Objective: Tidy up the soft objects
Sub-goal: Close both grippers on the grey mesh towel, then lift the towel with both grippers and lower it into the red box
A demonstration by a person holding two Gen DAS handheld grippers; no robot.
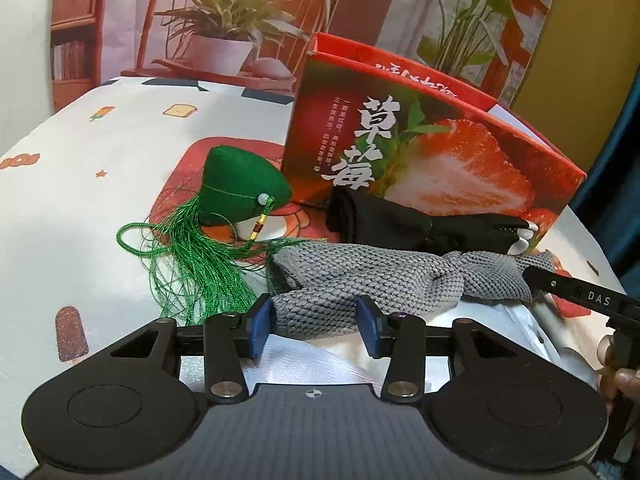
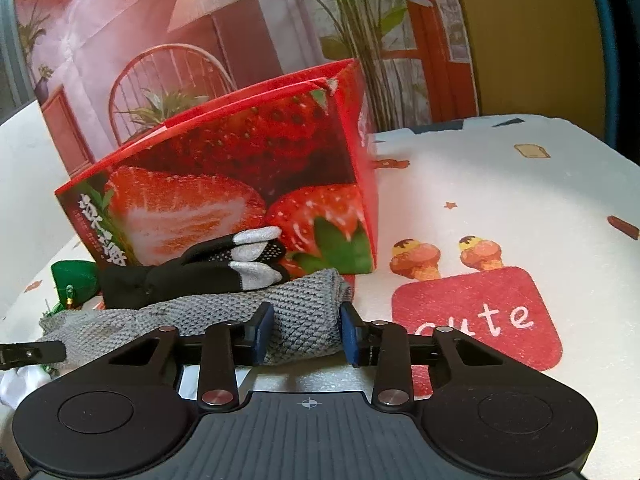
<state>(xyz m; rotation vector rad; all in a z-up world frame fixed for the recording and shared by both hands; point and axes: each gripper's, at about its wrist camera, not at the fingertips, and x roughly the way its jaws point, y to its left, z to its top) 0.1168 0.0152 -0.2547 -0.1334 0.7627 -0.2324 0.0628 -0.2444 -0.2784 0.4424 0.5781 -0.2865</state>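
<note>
Each gripper, left gripper (image 1: 316, 322) and right gripper (image 2: 307, 334), is matte black with blue pads (image 1: 260, 330), silver pivot screws, two round discs and a ribbed plate bearing a small crosshair mark. One black finger reads "DAS" in white.

worktop (image 1: 80, 208) carries everything under a printed cloth (image 2: 500, 200). box (image 1: 400, 152) stands upright toward the back, open top. glove (image 1: 404, 224) lies along the box's front face, touching its base. knit sock (image 1: 360, 280) lies in front of the glove, running side to side, nearly against it. tasselled pouch (image 1: 236, 192) sits left of the box's front corner, its tassel trailing forward beside the sock's left end. left gripper (image 1: 316, 324) straddles the sock's left end; right gripper (image 2: 306, 330) straddles its right end. backdrop (image 1: 240, 20) stands behind the worktop.
</note>
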